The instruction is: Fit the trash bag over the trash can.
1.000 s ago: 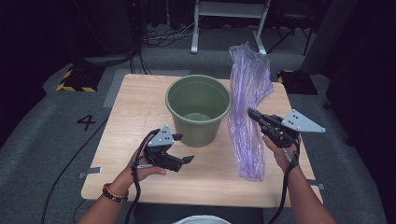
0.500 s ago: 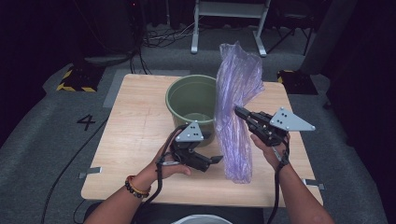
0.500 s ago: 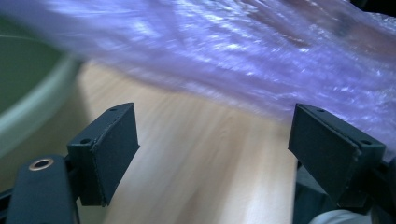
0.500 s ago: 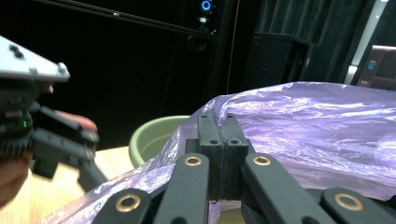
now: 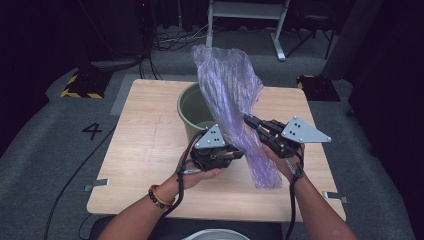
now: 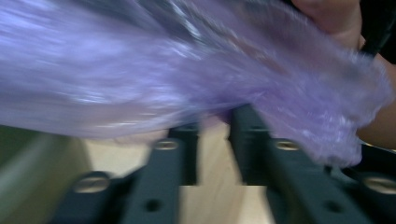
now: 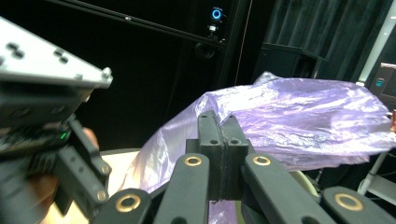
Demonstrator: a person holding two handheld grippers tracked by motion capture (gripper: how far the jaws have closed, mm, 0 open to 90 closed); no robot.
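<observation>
A long purple plastic bag (image 5: 227,90) hangs up off the wooden table (image 5: 145,150), its top leaning over a green bin (image 5: 192,107). My right gripper (image 5: 246,119) is shut on the bag's right edge; in the right gripper view its jaws (image 7: 218,122) meet with the film (image 7: 299,116) pinched at their tips. My left gripper (image 5: 240,152) reaches into the bag's lower part from the left. Its jaws have just been closing. In the blurred left gripper view a narrow gap shows between them (image 6: 212,122), with the bag (image 6: 187,70) across their tips.
The bin stands at the table's middle, right behind my left gripper. A white metal stand (image 5: 245,15) and cables lie on the floor behind the table. A yellow-and-black striped block (image 5: 80,87) and a painted 4 (image 5: 92,131) are on the floor at left.
The right gripper has carried the bag up and to the left, so it now leans over the bin. The left gripper has moved right to the bag and its jaws have narrowed.
</observation>
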